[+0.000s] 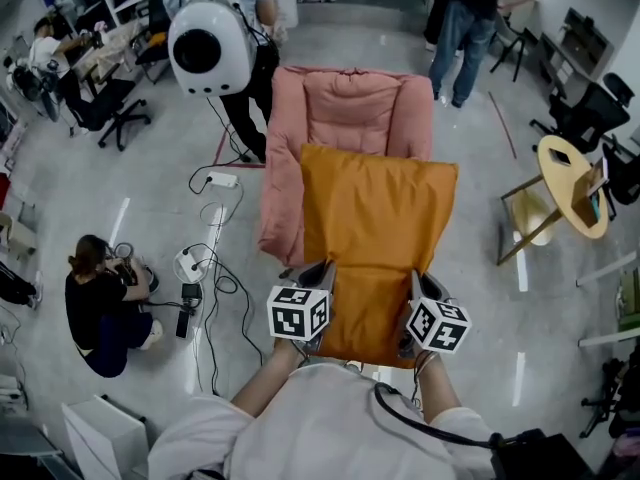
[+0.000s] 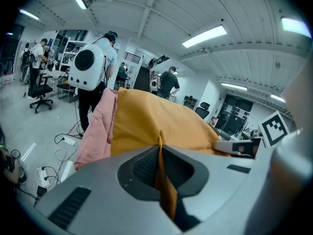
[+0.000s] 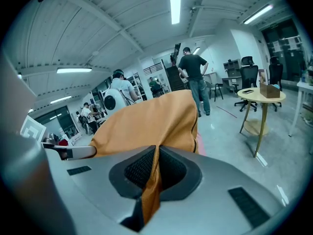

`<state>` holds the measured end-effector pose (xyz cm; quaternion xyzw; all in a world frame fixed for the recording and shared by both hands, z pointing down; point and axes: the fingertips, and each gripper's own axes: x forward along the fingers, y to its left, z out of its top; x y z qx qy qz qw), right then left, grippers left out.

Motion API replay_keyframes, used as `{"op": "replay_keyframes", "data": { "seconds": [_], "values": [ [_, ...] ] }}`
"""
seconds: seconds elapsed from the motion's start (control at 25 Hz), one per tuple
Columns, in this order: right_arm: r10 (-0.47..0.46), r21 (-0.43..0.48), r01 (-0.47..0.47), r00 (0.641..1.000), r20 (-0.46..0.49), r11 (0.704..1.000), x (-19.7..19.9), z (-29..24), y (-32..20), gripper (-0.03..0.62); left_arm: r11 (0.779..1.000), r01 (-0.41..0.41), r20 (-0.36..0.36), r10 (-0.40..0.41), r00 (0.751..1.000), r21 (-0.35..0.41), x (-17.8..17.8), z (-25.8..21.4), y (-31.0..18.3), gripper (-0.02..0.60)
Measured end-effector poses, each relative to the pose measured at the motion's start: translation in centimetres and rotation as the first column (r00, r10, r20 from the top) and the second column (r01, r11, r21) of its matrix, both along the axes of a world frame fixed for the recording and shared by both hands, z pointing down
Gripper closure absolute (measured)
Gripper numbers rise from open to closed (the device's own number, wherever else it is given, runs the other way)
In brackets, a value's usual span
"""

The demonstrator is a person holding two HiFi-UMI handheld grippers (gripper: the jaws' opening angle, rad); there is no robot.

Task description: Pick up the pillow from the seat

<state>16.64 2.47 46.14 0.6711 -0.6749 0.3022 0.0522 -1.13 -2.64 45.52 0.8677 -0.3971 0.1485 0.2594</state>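
An orange pillow [image 1: 372,238] hangs lifted in front of the pink padded seat [image 1: 345,108], covering its lower part. My left gripper [image 1: 316,272] is shut on the pillow's near left edge, and my right gripper [image 1: 417,284] is shut on its near right edge. In the left gripper view the orange pillow [image 2: 146,121] bulges ahead, with a fold of its fabric pinched at the left gripper [image 2: 160,148]. In the right gripper view the pillow [image 3: 146,119] likewise rises ahead, and its cloth is clamped in the right gripper [image 3: 157,153].
A person wearing a white dome backpack [image 1: 208,46] stands left of the seat. Cables and a power strip [image 1: 220,179] lie on the floor at left, near a crouching person [image 1: 100,303]. A round wooden table [image 1: 570,183] stands at right. Two people [image 1: 470,8] stand behind the seat.
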Motion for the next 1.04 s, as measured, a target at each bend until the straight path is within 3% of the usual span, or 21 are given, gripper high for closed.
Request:
{"op": "replay_keyframes", "data": {
  "seconds": [1.04],
  "values": [
    [-0.029,-0.011,0.029,1.0,-0.001,1.0,-2.4,0.4,0.6,0.557,1.0,0.022,0.004,-0.022,1.0,-0.015,-2.6,0.4,0.9,0.563]
  ]
}}
